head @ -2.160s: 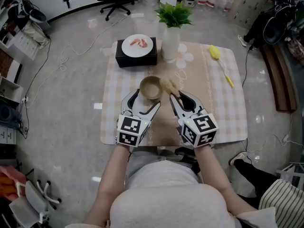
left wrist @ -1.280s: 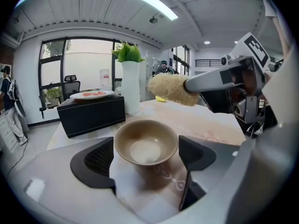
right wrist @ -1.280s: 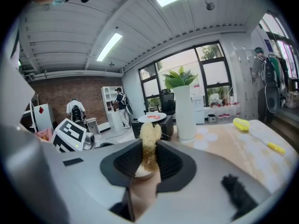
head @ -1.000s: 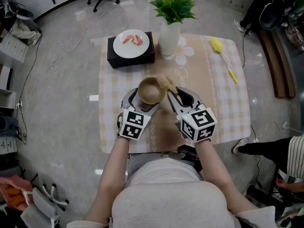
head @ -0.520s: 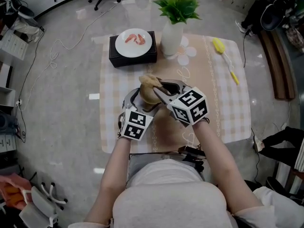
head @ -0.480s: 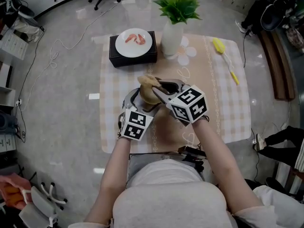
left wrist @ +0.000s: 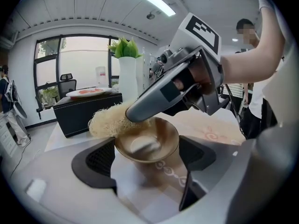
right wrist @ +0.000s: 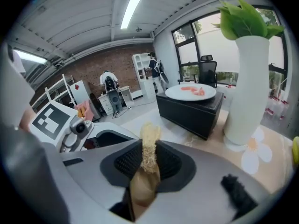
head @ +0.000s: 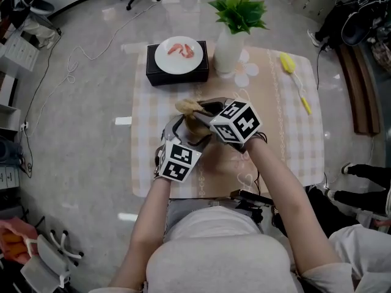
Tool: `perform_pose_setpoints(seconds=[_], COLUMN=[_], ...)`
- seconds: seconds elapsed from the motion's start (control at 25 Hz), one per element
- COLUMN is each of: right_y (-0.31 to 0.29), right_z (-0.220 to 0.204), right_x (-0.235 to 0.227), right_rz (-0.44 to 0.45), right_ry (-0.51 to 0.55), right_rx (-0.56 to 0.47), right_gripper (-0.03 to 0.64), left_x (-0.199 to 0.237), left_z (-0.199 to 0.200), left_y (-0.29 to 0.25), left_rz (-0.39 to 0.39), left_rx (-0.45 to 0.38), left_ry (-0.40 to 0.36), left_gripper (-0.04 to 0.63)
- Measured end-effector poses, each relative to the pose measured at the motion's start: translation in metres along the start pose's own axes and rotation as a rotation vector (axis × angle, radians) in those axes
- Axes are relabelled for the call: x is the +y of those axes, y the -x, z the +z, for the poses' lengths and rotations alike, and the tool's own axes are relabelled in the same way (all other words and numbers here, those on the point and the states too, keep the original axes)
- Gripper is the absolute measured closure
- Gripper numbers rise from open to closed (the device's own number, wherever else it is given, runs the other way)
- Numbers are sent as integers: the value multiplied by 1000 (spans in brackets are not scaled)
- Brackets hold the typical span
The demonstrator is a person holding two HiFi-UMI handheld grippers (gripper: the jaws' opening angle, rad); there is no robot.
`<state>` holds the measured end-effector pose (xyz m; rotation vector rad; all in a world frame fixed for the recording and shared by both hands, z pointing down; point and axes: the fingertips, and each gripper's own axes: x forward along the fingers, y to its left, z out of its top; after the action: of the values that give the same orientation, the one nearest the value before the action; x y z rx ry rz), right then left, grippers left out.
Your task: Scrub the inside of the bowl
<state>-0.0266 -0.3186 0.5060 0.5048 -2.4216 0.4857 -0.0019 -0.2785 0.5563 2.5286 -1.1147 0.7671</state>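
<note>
Bowl [head: 197,129] is sitting between the jaws of the left gripper [head: 187,131] at the middle of the head view, over the checked cloth on the table [head: 287,140]. The right gripper [head: 200,110] is reaching across it from the right, covering most of the bowl, and a pale scrubber [head: 187,106] is sticking out at the bowl's upper left edge. A plate [head: 179,54] is resting on a black box [head: 160,75] higher in the frame, a white vase [head: 229,54] is standing just right of the box, and a yellow brush [head: 292,72] is lying at the upper right.

Left gripper view: the left gripper [left wrist: 147,158] is clamping the bowl [left wrist: 148,143] by its sides, one jaw on each side. The right gripper [left wrist: 154,101] is slanting down from the upper right, pressing the scrubber [left wrist: 109,120] on the bowl's far left rim. The box [left wrist: 86,113] and vase [left wrist: 128,80] are standing behind.

Right gripper view: the right gripper [right wrist: 148,164] is pinching the scrubber [right wrist: 150,146], its jaws closing tightly on the fibres, which are poking up past the tips. The plate [right wrist: 190,91] and vase [right wrist: 247,87] are showing at the right.
</note>
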Motion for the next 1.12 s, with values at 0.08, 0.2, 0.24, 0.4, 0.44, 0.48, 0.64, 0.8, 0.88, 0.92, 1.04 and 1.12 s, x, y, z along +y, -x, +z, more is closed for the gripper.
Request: perform_pose_setpoints(seconds=[0.08,0.2,0.24,0.4,0.44,0.48,0.64,0.8,0.88,0.92,1.04,1.12], right_y=[-2,-1,0,5,7,8,17,28,33,35,42,47], right_z=[1,2,2,2,1,1,-3,-9,-13,-15,-21,-25], right_x=[-1,-7,-10,-20,-23,-25,-34,-42,-44,-44,-46,-45], right_rz=[9,-1,-10,-44,-52,-60,-90,-113,-121,-124,-130,-131], right_ry=[4,12,13,14,14,14,9,-5,-12,-15,-22,-24], right_rx=[4,5,5,5,6,7,10,13,14,16,19,18], right_gripper=[531,531,531,531,531,531,531,531,531,531,531,531], left_x=[1,1,1,0,0,0,0,0,1,1,1,1], left_z=[0,0,0,1,0,0,0,0,1,0,0,0], left_y=[0,0,0,0,0,-1,0,-1,-1,-1,-1,-1], left_rz=[-4,-5,-5,0,0,1,0,-1,-2,-2,-5,-6], left_rx=[-1,3,4,6,8,10,12,12,10,10,14,16], left_ry=[12,8,3,-10,-11,-12,-13,-12,-13,-13,-11,-10], left_gripper=[156,156,156,156,156,156,156,156,156,155,155,155])
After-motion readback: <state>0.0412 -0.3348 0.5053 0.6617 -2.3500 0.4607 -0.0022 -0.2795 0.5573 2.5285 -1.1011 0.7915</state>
